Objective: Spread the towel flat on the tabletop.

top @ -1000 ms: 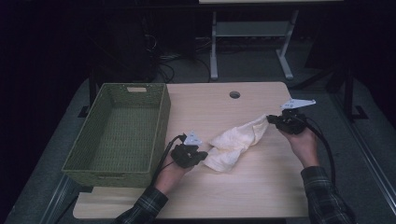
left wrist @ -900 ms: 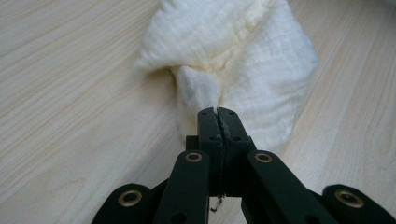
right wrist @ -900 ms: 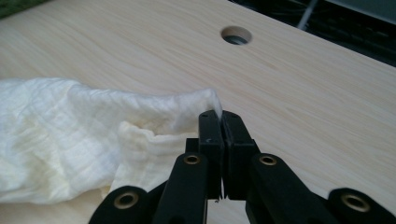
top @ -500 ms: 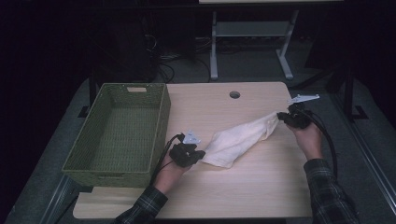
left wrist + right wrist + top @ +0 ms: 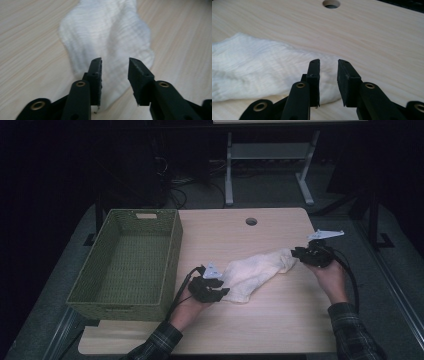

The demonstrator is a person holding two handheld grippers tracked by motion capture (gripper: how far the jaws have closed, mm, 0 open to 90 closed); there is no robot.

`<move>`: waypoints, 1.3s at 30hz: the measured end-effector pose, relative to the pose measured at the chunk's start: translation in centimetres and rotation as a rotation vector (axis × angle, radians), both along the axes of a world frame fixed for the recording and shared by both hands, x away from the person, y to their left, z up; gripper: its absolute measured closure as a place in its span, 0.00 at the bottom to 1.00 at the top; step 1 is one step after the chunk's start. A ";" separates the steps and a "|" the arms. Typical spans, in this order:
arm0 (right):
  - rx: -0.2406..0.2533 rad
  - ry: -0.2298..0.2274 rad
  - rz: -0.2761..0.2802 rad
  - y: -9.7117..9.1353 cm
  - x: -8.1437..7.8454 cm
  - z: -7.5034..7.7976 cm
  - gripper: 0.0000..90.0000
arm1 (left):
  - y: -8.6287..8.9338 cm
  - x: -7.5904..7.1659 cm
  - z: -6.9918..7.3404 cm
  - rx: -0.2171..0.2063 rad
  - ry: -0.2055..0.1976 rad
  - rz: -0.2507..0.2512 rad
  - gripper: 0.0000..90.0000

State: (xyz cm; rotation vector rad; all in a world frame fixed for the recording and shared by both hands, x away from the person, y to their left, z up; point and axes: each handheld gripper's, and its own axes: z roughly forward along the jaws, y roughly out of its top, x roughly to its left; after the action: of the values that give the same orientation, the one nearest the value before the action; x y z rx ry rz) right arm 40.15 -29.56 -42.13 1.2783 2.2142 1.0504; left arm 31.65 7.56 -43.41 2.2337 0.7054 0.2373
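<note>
We see a crumpled white cotton cloth (image 5: 257, 272) lying stretched out on the pale wooden bench (image 5: 260, 330), just right of the woven green rectangular basket (image 5: 127, 265) (our landmark here). The left tool (image 5: 222, 292) sits at the cloth's end nearer the basket, its jaws just opened and parted over the fabric without pressing it. The right tool (image 5: 295, 254) is at the cloth's far end, away from the basket; its jaws have likewise just opened, gripping nothing.
</note>
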 end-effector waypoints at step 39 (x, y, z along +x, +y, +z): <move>-0.047 0.012 -0.133 -3.1 -2.8 -4.0 0.81 | -2.2 0.3 -0.9 0.025 -0.012 -0.054 0.55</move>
State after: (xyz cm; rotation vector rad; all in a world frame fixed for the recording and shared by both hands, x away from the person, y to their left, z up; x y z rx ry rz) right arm 37.38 -32.62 -46.14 1.3931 2.1172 0.9377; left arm 31.93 5.41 -44.35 2.2700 0.6383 0.2345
